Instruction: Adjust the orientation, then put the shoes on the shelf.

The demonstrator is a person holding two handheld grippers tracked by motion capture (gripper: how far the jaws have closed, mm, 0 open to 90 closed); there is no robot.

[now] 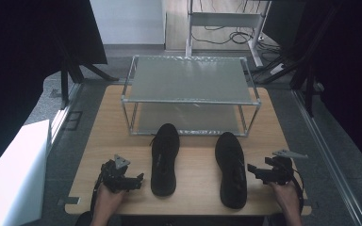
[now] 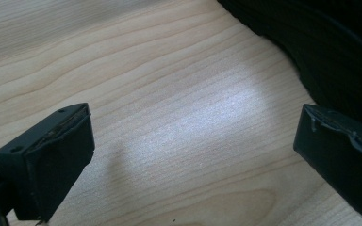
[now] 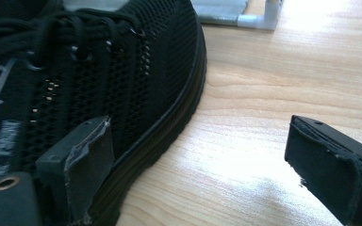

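Two black mesh shoes lie side by side on the wooden table (image 1: 195,165), toes toward the back: a left shoe (image 1: 164,159) and a right shoe (image 1: 231,169). My left gripper (image 1: 139,180) rests on the table just left of the left shoe, open, with bare wood between its jaws (image 2: 193,136). The left shoe's dark side (image 2: 330,52) runs past its right jaw. My right gripper (image 1: 251,170) sits just right of the right shoe and is open (image 3: 198,150). Its left jaw stands against the laced mesh side of that shoe (image 3: 122,70), and its right jaw is over bare wood.
A two-tier metal shoe rack (image 1: 191,80) stands at the back of the table, just behind the toes; one of its feet (image 3: 254,19) appears past the right shoe. A white block (image 1: 14,174) stands off the table's left edge. Dark panels flank both sides.
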